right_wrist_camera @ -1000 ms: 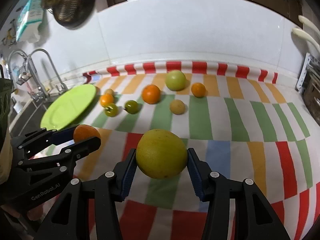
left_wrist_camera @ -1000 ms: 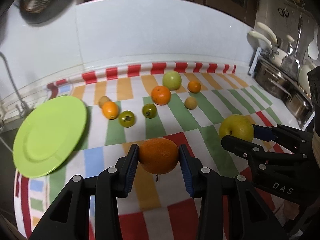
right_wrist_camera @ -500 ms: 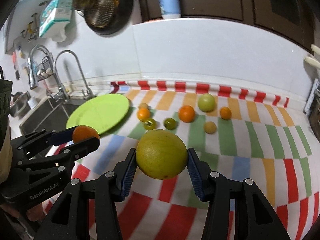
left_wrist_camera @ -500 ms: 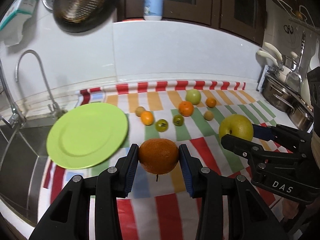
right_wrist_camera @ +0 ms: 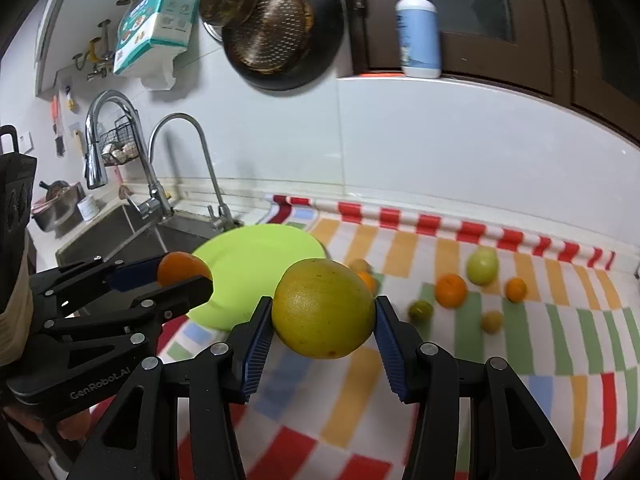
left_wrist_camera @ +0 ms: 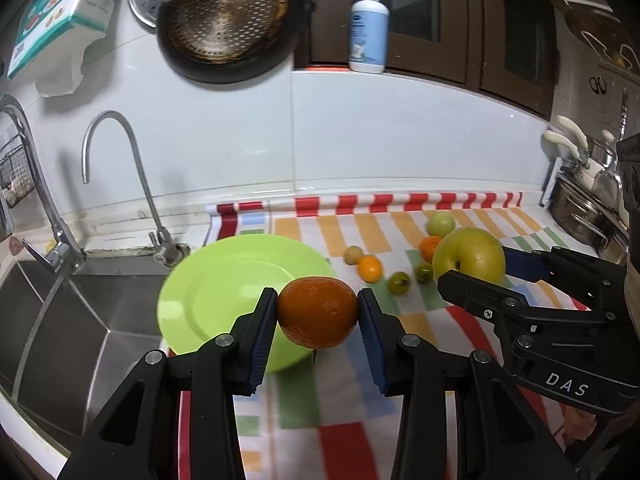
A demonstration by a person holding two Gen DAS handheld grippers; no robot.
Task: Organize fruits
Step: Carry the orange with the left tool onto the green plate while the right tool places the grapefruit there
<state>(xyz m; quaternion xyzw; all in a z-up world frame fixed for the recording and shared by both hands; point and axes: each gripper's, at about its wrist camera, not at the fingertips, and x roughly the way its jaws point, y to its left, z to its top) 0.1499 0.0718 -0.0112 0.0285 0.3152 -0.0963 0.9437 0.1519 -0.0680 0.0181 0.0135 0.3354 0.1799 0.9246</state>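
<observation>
My left gripper (left_wrist_camera: 317,312) is shut on an orange (left_wrist_camera: 318,312), held in the air at the near right edge of the lime-green plate (left_wrist_camera: 224,284). Beside it, my right gripper (right_wrist_camera: 323,310) is shut on a large yellow-green apple (right_wrist_camera: 323,308), also lifted, right of the plate (right_wrist_camera: 256,256). In the right wrist view the left gripper (right_wrist_camera: 176,276) and its orange (right_wrist_camera: 182,266) show at the left. The left wrist view has the right gripper (left_wrist_camera: 480,268) and its apple (left_wrist_camera: 470,254) at the right. Several small fruits (right_wrist_camera: 451,290) lie on the striped cloth (right_wrist_camera: 520,344).
A steel sink (left_wrist_camera: 60,320) with taps (left_wrist_camera: 120,168) lies left of the plate. A pan and strainer (left_wrist_camera: 228,20) hang on the wall, a pump bottle (left_wrist_camera: 369,28) stands on the ledge. Pots and a utensil rack (left_wrist_camera: 580,200) crowd the right end.
Both grippers have risen and swung left with their fruits. The plate and sink have come to sit ahead of them, and the loose fruits now lie farther right.
</observation>
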